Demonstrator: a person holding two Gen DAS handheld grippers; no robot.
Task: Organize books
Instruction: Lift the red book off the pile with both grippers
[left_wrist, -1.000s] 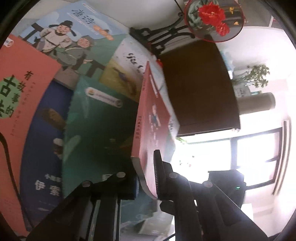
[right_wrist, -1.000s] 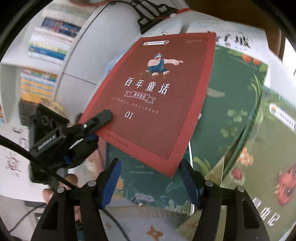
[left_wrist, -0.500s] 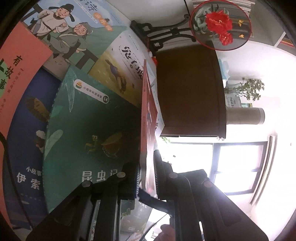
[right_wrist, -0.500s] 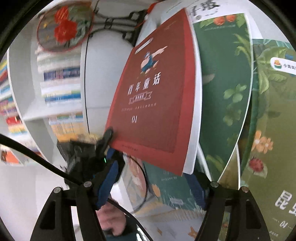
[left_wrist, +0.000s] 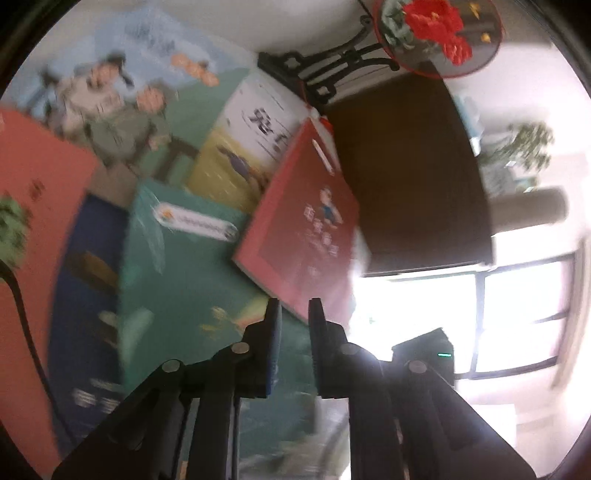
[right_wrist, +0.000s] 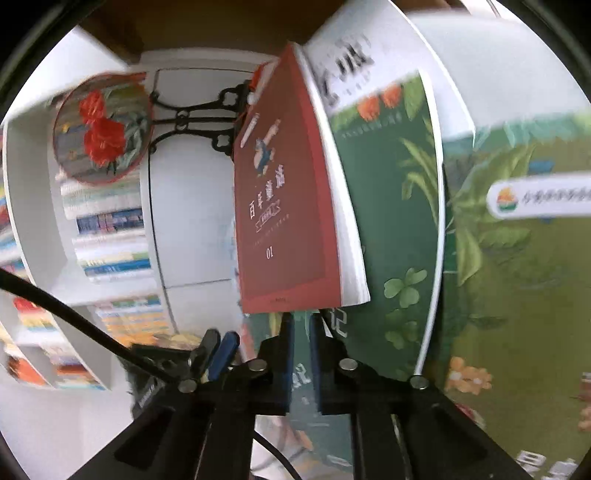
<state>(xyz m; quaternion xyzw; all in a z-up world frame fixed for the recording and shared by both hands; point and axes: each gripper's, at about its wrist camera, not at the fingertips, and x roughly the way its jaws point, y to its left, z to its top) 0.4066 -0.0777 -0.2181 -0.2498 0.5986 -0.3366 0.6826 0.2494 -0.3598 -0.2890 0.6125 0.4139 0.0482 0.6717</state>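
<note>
Since the earlier frame the red storybook (right_wrist: 284, 221) has swung from edge-on to cover-on in the left wrist view, and the right gripper (right_wrist: 299, 317) has drawn its jaws from wide apart to pressed together. They now sit at the book's near lower edge and apparently pinch it. The left gripper (left_wrist: 293, 310) is opening its jaws, with the book's near corner just at their tips. The storybook stands raised and tilted above the covers spread on the surface.

Step in hand, as judged: a hand-over of the storybook from left to right, part of gathering the scattered books. The next move calls for the left jaws to clear the corner fully. The right must then carry a book held by one edge only, so it may pivot.

Count, left wrist view:
- one raised red storybook
- five flat books: orange-red book (left_wrist: 40, 206), blue book (left_wrist: 88, 295), teal book (left_wrist: 192, 280), pale-blue poetry book (left_wrist: 122, 85) and white-and-yellow book (left_wrist: 240, 147)
- one round embroidered fan (left_wrist: 436, 33)
- two grippers
</note>
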